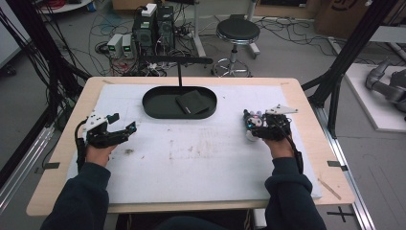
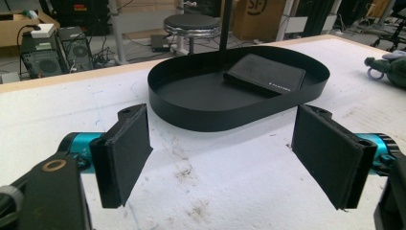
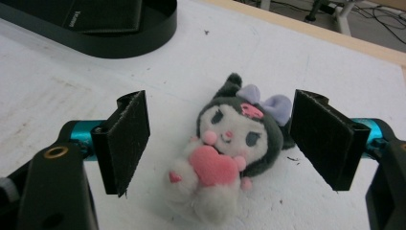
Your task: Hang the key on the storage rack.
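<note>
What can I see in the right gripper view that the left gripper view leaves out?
The right gripper view looks straight down on the plush toy: its white face, the pink heart it hugs and its lilac bow, lying on the table between the wide-open jaws of the right gripper, untouched by the pads.

The left gripper view takes in the whole oval black tray, the stool and the computers on the floor, and the left gripper, open over bare table.

Both show the tray, the dark wallet lying in it, and the stained white tabletop.
</note>
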Motion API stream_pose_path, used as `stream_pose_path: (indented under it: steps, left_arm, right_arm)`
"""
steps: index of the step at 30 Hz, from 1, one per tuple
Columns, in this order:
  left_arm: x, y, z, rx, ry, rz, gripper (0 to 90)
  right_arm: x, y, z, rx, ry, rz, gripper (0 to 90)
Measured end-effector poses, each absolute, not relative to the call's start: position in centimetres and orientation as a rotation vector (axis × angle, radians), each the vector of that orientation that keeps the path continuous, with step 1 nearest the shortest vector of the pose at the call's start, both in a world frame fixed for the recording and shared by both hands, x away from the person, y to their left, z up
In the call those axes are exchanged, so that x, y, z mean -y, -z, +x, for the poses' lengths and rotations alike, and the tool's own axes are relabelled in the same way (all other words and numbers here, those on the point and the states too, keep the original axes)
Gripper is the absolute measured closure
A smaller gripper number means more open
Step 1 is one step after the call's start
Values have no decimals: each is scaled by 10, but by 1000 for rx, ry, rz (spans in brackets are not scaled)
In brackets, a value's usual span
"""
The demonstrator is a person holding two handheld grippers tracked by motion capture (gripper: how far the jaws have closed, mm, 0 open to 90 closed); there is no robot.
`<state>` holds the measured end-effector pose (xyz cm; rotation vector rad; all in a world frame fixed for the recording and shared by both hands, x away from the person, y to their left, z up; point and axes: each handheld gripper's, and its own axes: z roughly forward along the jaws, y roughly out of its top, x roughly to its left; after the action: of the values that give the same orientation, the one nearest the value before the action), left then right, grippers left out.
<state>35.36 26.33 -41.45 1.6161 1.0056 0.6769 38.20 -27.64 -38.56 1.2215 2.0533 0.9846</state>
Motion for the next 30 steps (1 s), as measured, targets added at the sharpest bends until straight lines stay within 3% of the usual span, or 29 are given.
stream_pose_path:
  steps: [16,21,22,30]
  left_arm:
    - [-257,415,352,-1004,-684,1647,209]
    - [-257,416,353,-1005,-680,1647,209]
    - [-258,416,353,-1005,-680,1646,209]
    - [-259,416,352,-1008,-679,1635,209]
  right_arm:
    - [253,423,400,-2125,-699,1338,205]
    - [262,422,404,-2124,-687,1339,359]
    - [265,423,405,-2153,-677,1320,454]
    - [273,418,402,-2335,-822,1121,491]
